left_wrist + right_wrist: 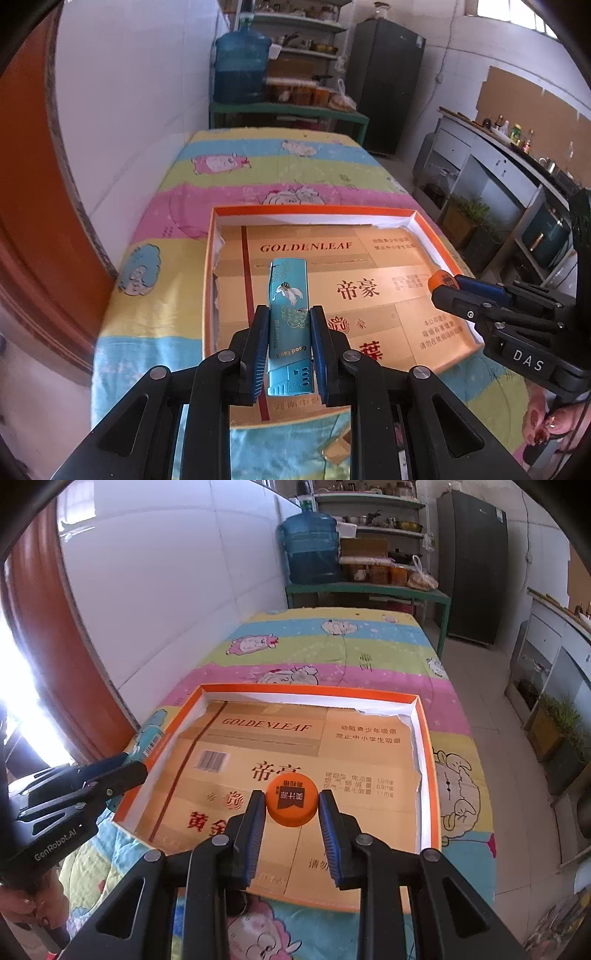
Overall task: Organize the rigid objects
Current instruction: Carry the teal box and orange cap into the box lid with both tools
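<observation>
Right now both grippers hang over the orange-rimmed tray (424, 738) on the striped quilt (332, 642). Narrowed almost to nothing, the left gripper (290, 314) clamps a long blue lighter (288, 310) that points away over the tray's cardboard lining (388, 258). Likewise nearly closed, the right gripper (291, 801) pinches a round orange cap (291, 799) above the tray's middle.

lighter (287, 314) – turquoise, crane print | cap (291, 800) – orange | tray rim (310, 689) – orange
</observation>
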A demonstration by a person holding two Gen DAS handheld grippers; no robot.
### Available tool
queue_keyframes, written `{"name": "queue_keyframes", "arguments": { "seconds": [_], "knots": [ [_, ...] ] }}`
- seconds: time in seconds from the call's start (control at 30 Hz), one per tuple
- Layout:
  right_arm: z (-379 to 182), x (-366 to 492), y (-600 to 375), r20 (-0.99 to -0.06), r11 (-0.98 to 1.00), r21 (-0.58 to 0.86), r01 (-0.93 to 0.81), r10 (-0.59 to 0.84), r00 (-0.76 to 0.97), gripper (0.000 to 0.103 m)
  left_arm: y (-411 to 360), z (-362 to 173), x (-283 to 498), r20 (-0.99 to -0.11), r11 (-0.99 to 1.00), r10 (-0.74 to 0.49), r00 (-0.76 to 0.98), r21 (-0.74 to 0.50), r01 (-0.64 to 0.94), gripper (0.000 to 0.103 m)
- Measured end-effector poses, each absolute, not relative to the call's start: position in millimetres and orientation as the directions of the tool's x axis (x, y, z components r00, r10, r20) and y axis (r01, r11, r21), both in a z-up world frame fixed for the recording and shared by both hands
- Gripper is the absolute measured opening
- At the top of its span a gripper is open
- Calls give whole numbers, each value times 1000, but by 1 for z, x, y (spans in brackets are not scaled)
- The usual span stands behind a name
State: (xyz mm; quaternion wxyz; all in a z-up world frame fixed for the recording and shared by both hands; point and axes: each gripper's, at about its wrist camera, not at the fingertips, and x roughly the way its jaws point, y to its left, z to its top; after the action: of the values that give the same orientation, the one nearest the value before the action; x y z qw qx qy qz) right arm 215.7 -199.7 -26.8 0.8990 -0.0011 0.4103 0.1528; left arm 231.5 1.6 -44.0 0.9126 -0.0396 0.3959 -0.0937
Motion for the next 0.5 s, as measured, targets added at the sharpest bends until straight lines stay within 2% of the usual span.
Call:
{"name": "queue_keyframes", "arguments": {
  "seconds": [0.5],
  "knots": [
    [-68,256,-204,-799,969,115,-218,221,559,30,-11,-83,287,-789,985,-165,592,-105,135,22]
  ]
}}
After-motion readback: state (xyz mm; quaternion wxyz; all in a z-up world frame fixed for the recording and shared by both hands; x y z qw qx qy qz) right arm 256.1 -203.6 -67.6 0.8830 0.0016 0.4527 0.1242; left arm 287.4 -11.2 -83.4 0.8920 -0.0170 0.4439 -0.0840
